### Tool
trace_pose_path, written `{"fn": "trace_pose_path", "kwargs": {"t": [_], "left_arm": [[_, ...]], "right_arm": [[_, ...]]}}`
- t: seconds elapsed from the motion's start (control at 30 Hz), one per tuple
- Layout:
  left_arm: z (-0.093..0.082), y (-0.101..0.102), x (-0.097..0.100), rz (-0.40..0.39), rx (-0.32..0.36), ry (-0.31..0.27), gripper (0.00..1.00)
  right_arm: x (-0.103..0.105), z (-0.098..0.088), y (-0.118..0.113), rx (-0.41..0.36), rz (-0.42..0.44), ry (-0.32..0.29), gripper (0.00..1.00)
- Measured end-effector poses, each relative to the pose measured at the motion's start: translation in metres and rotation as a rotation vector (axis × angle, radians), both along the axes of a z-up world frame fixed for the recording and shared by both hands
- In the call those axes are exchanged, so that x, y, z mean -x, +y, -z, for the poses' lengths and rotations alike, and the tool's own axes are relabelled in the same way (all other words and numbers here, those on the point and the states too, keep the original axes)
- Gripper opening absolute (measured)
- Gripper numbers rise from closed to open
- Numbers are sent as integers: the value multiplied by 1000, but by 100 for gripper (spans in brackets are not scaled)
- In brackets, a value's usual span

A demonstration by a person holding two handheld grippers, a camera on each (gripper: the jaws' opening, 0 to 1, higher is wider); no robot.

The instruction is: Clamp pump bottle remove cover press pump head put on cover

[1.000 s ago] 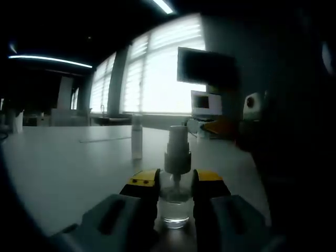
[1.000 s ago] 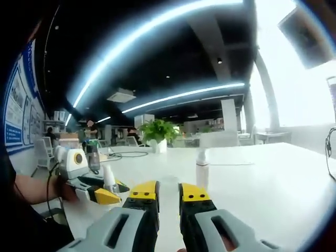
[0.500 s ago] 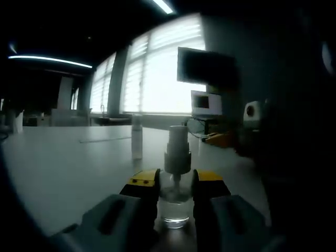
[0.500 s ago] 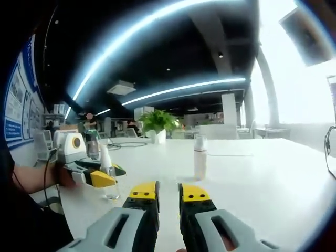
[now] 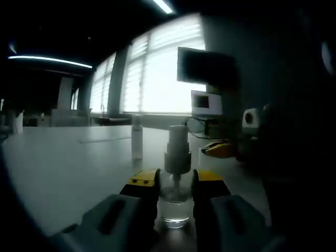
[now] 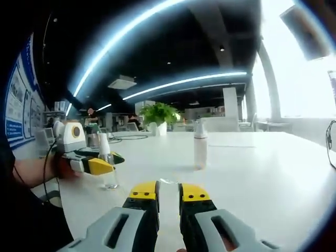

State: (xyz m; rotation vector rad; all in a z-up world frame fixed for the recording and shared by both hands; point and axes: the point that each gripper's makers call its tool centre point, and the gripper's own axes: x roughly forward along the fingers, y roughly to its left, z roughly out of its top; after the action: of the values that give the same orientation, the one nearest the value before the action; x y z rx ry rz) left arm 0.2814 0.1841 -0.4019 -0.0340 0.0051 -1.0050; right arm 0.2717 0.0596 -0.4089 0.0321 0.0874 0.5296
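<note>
Table [image 6: 252, 173], white and broad, carries all items. Left gripper [image 5: 176, 185] stands clenched on the clear pump bottle [image 5: 175, 202], jaws against both sides of its body, pump head [image 5: 177, 149] uncovered above them. Right gripper [image 6: 168, 193] hovers over bare table, jaws nearly together, grasping nothing. Second, capped bottle [image 6: 200, 152] stands well beyond. Potted plant [image 6: 159, 116] far behind.

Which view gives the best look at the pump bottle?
The left gripper view: the pump bottle sits close and centred between the left tongs. The right gripper view shows it small at the left, clamped sideways.
</note>
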Motion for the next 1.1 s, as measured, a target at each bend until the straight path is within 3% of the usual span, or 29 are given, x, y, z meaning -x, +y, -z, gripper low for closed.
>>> {"fn": "trace_pose_path", "kwargs": {"t": [0.27, 0.73, 1.1], "left_arm": [[0, 1, -1, -1, 0, 0, 16], [1, 1, 0, 0, -1, 0, 16], [1, 1, 0, 0, -2, 0, 16]], "right_arm": [[1, 11, 4, 62, -10, 24, 10], [3, 17, 3, 66, -16, 62, 10], [5, 18, 4, 81, -25, 58, 10]]}}
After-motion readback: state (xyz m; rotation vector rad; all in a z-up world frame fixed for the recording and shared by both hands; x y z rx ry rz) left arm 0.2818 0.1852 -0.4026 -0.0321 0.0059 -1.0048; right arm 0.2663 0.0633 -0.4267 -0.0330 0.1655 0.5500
